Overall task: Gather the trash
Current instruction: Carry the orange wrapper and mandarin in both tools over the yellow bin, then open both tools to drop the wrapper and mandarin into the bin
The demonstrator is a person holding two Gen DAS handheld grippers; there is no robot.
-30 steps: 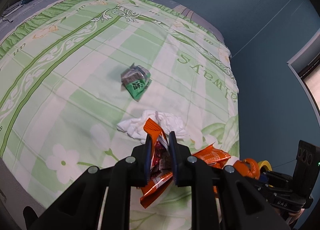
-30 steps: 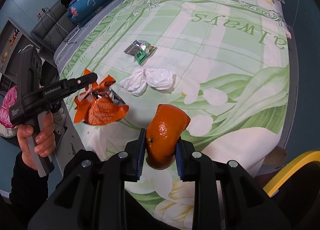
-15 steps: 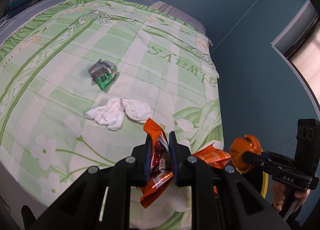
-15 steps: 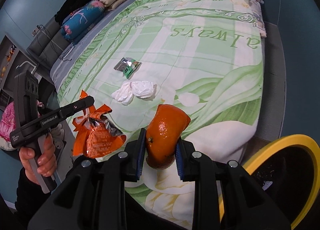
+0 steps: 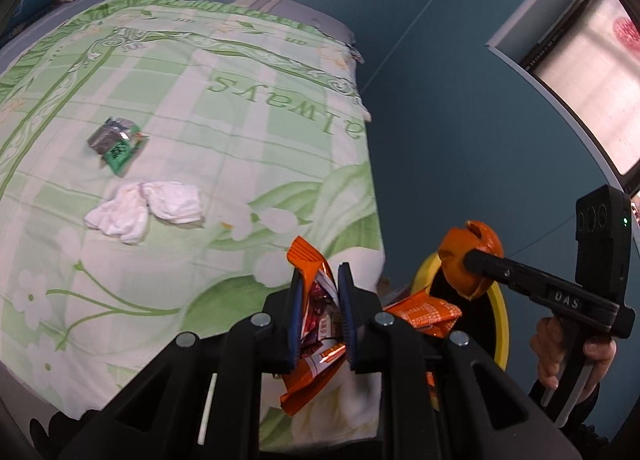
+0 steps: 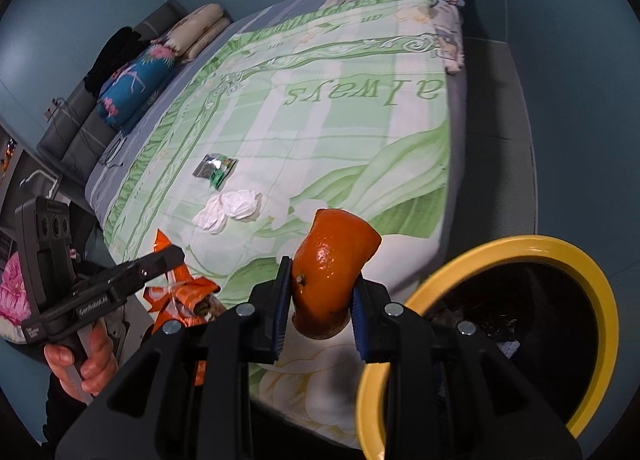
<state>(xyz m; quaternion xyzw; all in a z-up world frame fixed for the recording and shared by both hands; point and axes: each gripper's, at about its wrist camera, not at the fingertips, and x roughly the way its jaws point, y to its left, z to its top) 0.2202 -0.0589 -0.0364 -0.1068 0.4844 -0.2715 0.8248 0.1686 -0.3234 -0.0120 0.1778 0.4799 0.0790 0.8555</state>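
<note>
Left claw [image 5: 319, 314] clamped on a crumpled orange snack wrapper [image 5: 316, 344], held above the near corner of the bed [image 5: 224, 132]. On the green flowered bedspread farther off: a white crumpled tissue [image 5: 144, 210] and, just beyond it, a small green-and-silver wrapper [image 5: 116, 142], the two near each other but apart. To the right, clear of the bed's edge: right claw [image 5: 466, 260] pinching an orange peel [image 5: 470, 256], over a yellow-rimmed bin [image 5: 502, 324] mostly hidden behind the left claw's frame. A hand [image 5: 572, 352] around that tool's handle.

Right claw [image 6: 320, 300] closed on the orange peel [image 6: 332, 268], a curled piece standing up between the blue pads. Yellow-rimmed bin [image 6: 600, 300] at lower right, beside the bed's corner, dark inside; contents too dim to tell. Peel just left of the bin's rim, not above its opening. Left claw [image 6: 178, 260] at lower left, gripping the orange snack wrapper [image 6: 180, 296], hand [image 6: 86, 368] on its handle. Tissue [image 6: 230, 208] and small green wrapper [image 6: 216, 170] lying mid-bed [image 6: 320, 120]; pillows [image 6: 136, 84] stacked at the far end.
</note>
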